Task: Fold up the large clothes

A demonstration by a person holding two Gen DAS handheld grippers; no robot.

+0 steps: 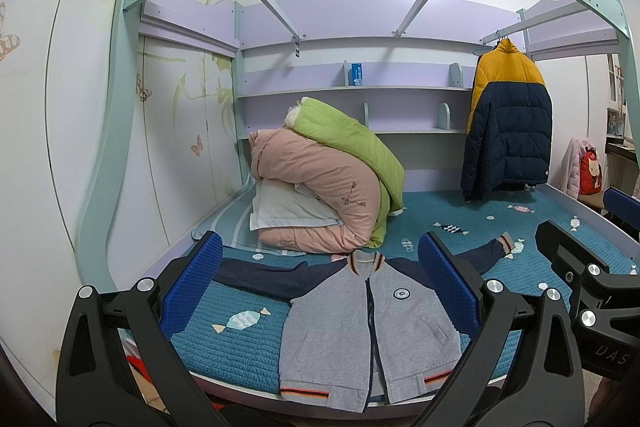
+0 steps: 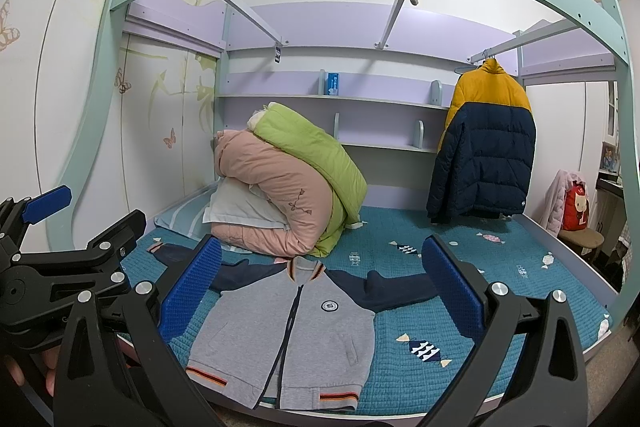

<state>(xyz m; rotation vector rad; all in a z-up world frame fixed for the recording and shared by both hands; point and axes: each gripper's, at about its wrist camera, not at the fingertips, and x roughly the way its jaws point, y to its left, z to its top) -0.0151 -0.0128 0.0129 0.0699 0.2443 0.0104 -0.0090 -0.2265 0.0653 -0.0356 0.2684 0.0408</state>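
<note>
Jacket (image 1: 360, 327), grey w/ navy sleeves, lies flat on bed (image 1: 240, 347) between and beyond left gripper (image 1: 320, 291) fingers, spread wide, holding nothing. Right gripper (image 2: 320, 291): fingers also apart, jacket ahead between them; prob soft, light, floppy, so pinch shoulder seams or hem corners.

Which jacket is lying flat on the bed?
The grey jacket with dark blue sleeves, spread flat near both open grippers. The yellow and navy puffer jacket hangs on a rail instead.
</note>
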